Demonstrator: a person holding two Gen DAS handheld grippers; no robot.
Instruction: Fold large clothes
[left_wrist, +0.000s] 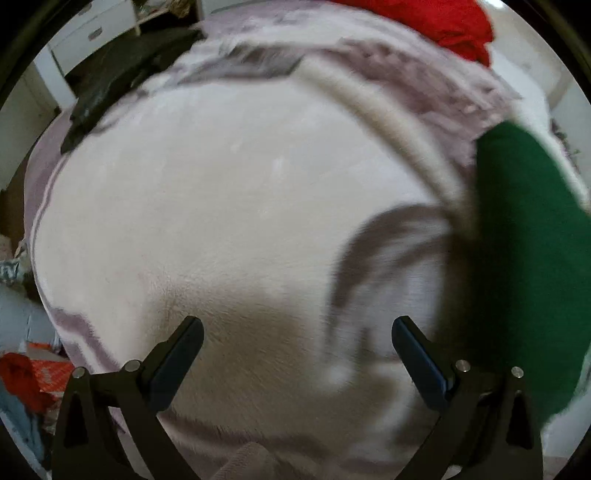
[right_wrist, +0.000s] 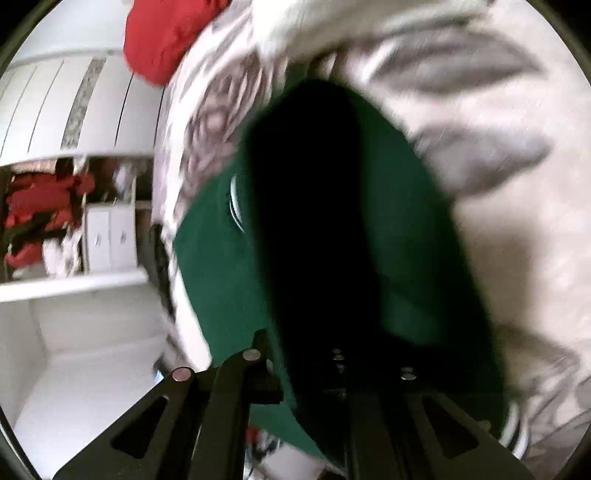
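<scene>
A dark green garment (left_wrist: 528, 258) hangs lifted at the right edge of the left wrist view, above the pale fleece bed cover (left_wrist: 221, 184). My left gripper (left_wrist: 297, 325) is open and points down at the cover, with nothing between its fingers. In the right wrist view the green garment (right_wrist: 406, 229) drapes over my right gripper (right_wrist: 306, 347) and hides its fingertips. The cloth runs out from between the closed jaws, so the gripper is shut on it. A thin white stripe (right_wrist: 234, 206) shows on the green fabric.
A red garment (left_wrist: 443, 22) lies bunched at the far end of the bed, also seen as red cloth (right_wrist: 162, 37). A black item (left_wrist: 122, 70) lies at the far left. A white wardrobe (right_wrist: 74, 110) and a shelf with red clothes (right_wrist: 37, 214) stand beside the bed.
</scene>
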